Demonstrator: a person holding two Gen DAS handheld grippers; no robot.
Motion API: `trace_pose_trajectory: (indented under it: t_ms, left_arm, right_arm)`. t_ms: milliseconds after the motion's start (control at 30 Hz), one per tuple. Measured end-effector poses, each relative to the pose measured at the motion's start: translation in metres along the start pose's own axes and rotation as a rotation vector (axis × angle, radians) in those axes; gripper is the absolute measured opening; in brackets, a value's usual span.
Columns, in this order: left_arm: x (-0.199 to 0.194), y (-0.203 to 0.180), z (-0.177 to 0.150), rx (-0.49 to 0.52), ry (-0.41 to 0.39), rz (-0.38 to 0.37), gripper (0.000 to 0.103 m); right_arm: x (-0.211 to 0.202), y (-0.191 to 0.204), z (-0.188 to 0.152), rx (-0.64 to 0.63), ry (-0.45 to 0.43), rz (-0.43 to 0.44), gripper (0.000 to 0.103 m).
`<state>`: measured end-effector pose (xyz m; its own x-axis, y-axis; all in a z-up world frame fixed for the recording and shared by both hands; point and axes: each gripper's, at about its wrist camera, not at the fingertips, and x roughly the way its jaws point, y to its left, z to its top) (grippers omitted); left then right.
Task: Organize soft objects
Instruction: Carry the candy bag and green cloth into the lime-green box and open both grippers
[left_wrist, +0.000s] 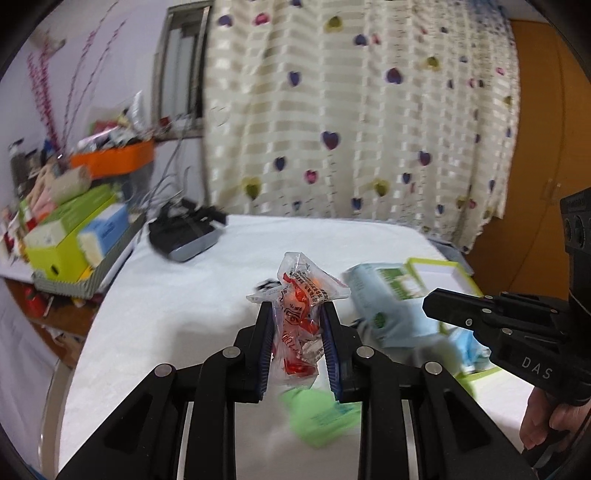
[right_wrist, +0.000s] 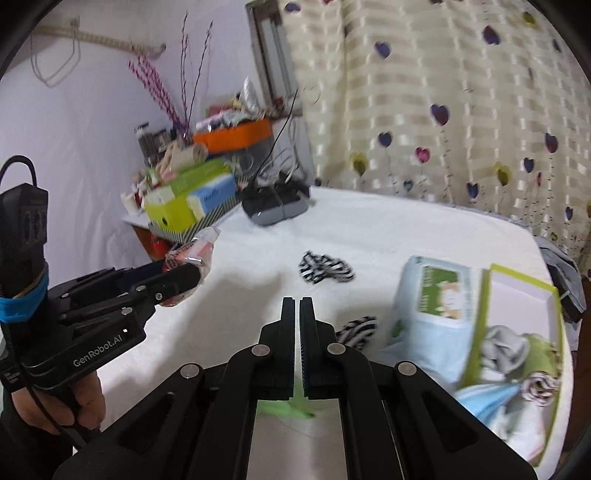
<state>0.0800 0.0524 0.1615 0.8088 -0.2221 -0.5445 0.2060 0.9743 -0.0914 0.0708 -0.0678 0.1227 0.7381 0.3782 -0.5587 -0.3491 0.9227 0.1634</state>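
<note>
My left hand-held gripper (left_wrist: 297, 321) pinched the crinkly snack bag (left_wrist: 301, 314) mid-body; it felt light, slippery, crushable; my right hand-held gripper (right_wrist: 298, 306), at three o'clock, was pressed together, empty.

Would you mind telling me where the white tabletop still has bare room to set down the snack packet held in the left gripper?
Bare cloth lies between the black device and the striped sock, and along the left side below the left gripper holding the snack packet. The right is crowded: wipes pack, green-rimmed box, second striped sock.
</note>
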Motion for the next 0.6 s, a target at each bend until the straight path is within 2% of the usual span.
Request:
trace_pose_trajectory:
  t_ms: [267, 400, 467, 533, 600]
  left_arm:
    - [0.003, -0.057, 0.023, 0.047, -0.010, -0.102, 0.024]
    - [0.009, -0.079, 0.030, 0.067, -0.011, -0.140, 0.024]
    - [0.009, -0.083, 0.033, 0.065, -0.022, -0.142, 0.024]
    - [0.007, -0.081, 0.036, 0.058, -0.030, -0.138, 0.024]
    - [0.004, -0.070, 0.034, 0.055, -0.033, -0.106, 0.024]
  right_arm:
    - [-0.048, -0.044, -0.001, 0.051, -0.081, -0.024, 0.002]
    - [-0.067, -0.070, -0.009, 0.105, -0.109, 0.021, 0.002]
    - [-0.067, -0.080, -0.011, 0.118, -0.100, 0.016, 0.002]
    - [-0.063, -0.082, -0.011, 0.120, -0.085, 0.052, 0.002]
    - [-0.053, -0.078, -0.010, 0.119, -0.070, 0.074, 0.005]
